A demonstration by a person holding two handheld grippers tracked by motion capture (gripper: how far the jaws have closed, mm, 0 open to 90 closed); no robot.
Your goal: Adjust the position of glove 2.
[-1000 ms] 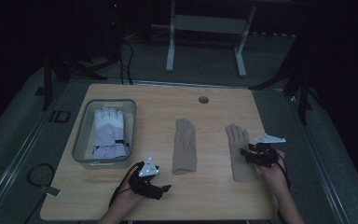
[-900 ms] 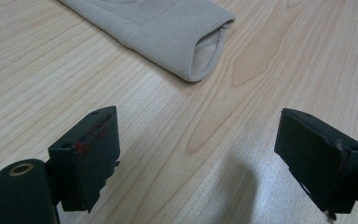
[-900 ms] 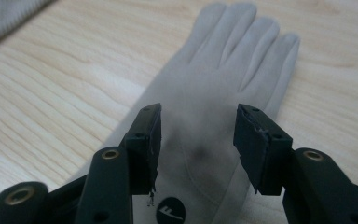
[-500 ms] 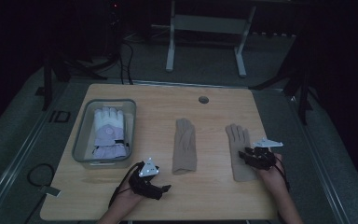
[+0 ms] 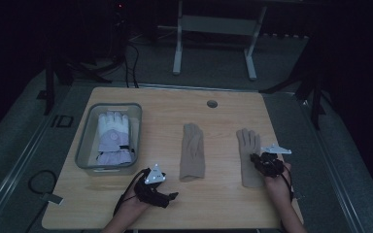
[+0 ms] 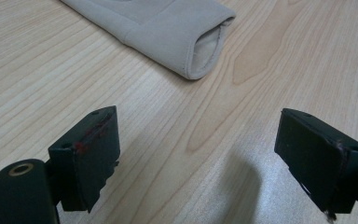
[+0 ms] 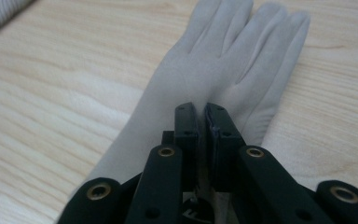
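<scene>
A: Where was the right-hand flat beige suede glove [image 5: 249, 158]?
B: On the pale wooden table [image 5: 223, 213], near its right edge. The right gripper [image 7: 203, 114] had just been closing, and its jaws pinched the glove's fabric.
A: And the left gripper [image 6: 205, 154]?
B: Spread wide over bare wood, with the second beige suede glove's [image 6: 168, 28] cuff near, untouched.

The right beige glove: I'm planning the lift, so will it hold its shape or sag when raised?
The glove lies flat and thin, so it probably droops from the right gripper, whose jaws have just been closing on its middle. Soft fabric: likely light, unlikely to slip.
</scene>
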